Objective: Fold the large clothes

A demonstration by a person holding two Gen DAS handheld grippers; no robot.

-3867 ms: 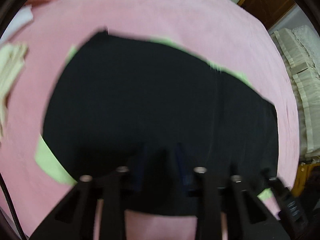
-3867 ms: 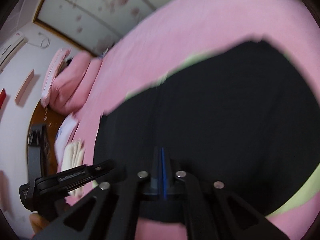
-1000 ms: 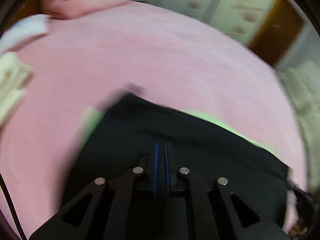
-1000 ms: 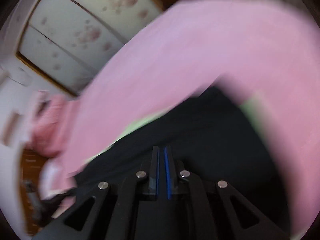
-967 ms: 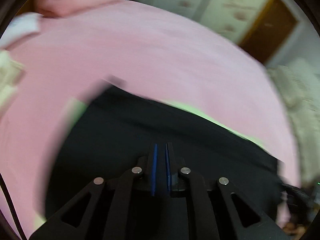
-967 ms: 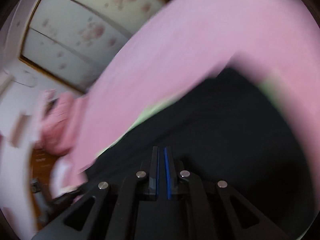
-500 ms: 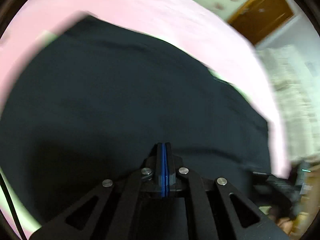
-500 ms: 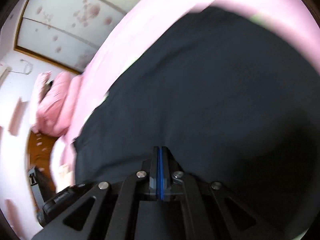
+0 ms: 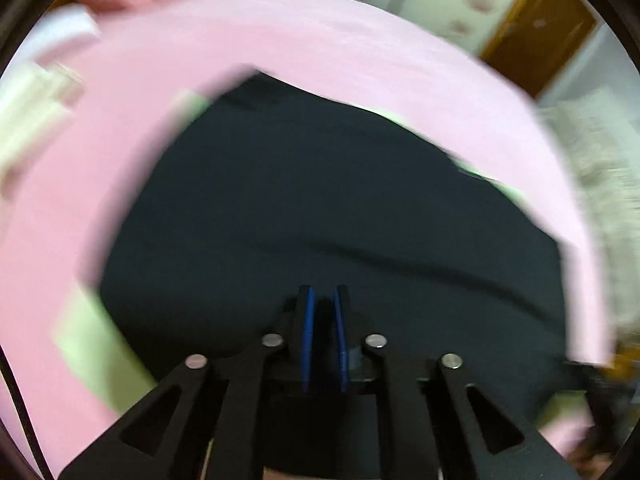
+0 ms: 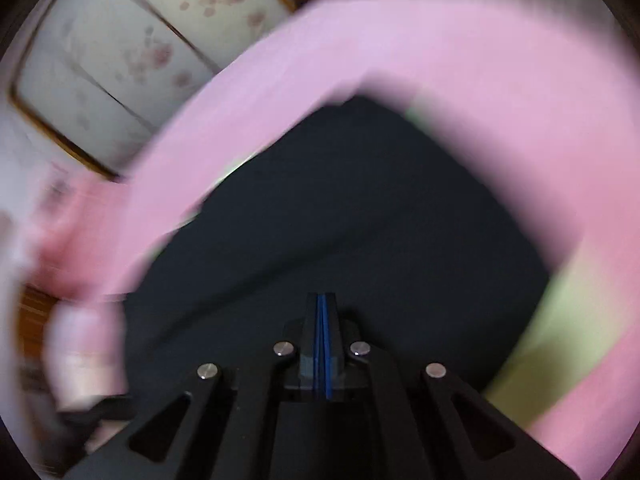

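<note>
Across the bed: pink sheet [image 9: 360, 56] covers it.
Black garment [image 9: 320, 200]: spread on the bed's middle, green patches at its edges.
Left gripper [image 9: 323, 300]: jaws opening, narrow gap, dark cloth between them.
Right gripper [image 10: 322, 300]: jaws pressed together over the garment.

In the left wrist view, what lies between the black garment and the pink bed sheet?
A light green cloth lies there, showing around the black garment edges on the pink bed sheet.
</note>
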